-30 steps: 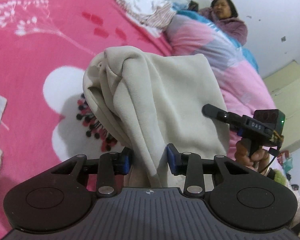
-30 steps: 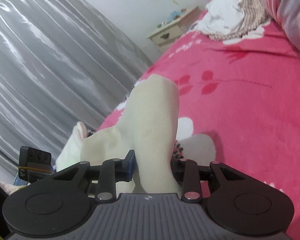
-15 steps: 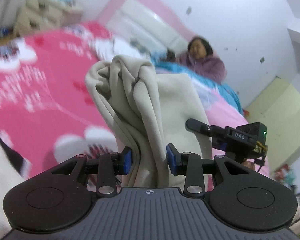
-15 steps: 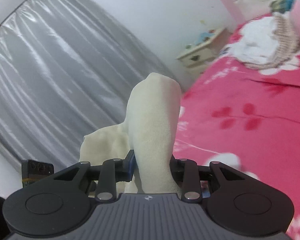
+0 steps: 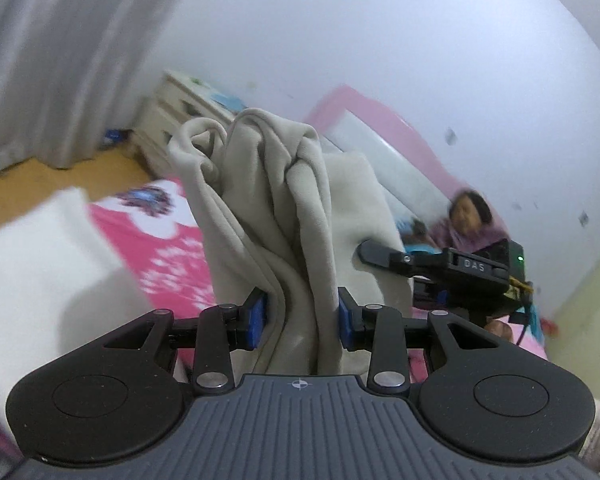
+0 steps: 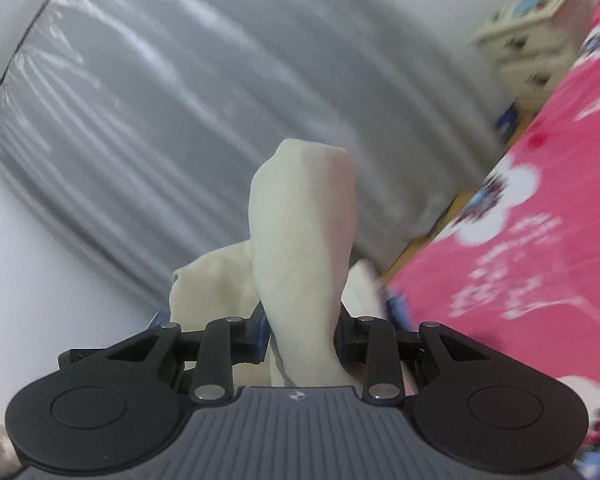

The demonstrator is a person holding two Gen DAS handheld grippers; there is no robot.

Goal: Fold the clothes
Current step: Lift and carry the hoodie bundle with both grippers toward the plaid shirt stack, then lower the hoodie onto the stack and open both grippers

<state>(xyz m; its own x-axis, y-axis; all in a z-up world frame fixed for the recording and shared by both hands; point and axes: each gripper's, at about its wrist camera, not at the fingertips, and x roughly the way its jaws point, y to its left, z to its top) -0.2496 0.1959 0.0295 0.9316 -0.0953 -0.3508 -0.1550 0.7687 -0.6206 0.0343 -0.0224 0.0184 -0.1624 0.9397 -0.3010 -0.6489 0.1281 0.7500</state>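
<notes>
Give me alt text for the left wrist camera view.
The left gripper is shut on a bunched beige garment, with the right gripper beside it. Behind lie a pink floral bed, grey curtain and seated person.

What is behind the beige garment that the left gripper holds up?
Behind the beige garment stand a cream dresser and a pink headboard. The garment covers the bed between them.

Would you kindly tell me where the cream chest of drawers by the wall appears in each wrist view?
Left wrist view: the cream chest of drawers stands upper left of centre, partly behind the bunched beige garment.
Right wrist view: it sits blurred at the upper right edge.
Shared landmark: the pink flowered bedspread just below the drawers in both.
</notes>
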